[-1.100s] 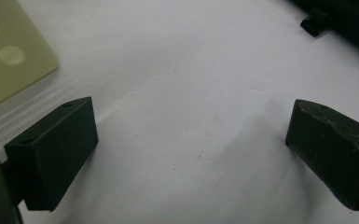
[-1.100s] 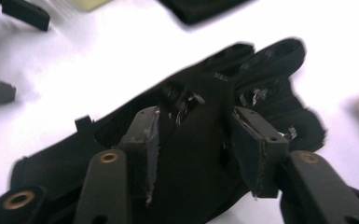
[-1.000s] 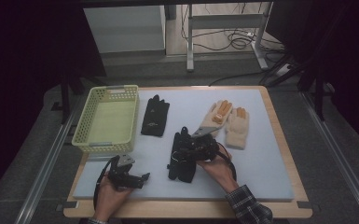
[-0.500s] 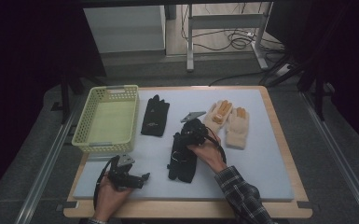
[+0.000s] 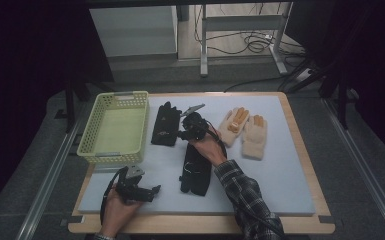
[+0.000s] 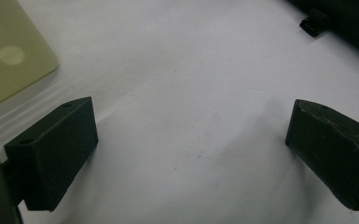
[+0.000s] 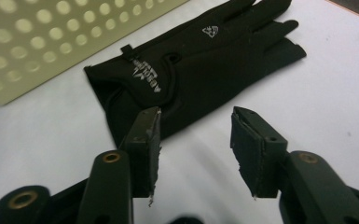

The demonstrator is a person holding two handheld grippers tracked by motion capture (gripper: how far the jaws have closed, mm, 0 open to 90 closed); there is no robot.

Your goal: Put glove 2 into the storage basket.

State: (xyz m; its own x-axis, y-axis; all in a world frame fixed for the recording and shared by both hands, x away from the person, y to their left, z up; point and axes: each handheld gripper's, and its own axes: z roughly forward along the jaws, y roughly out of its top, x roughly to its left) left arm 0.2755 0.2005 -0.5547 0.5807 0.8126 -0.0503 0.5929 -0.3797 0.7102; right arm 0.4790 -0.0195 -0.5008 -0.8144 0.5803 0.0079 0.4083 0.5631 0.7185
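The far black glove [image 7: 191,70] lies flat on the counter [image 5: 280,165] just right of the yellow basket [image 5: 115,130]. The right gripper [image 5: 182,134] has travelled there from the near black glove [image 5: 196,170], jaws half-open, just closing, empty; a pickup looks imminent. The left gripper [image 5: 152,190] rests wide open, empty.

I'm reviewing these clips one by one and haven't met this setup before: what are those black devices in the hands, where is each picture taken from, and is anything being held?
A person holds a two-jaw hand tool in each hand. The high view looks down on the table. Each of the other two views comes from a camera riding on one gripper, looking along its jaws.

On the table lie a yellow-green basket, a black glove beside it, a second black glove nearer the person, and a pair of tan gloves.

The left gripper rests near the table's front edge, jaws wide open over bare surface. The right gripper points at the black glove by the basket; its jaws have just been closing, with nothing between them. Nothing is held.
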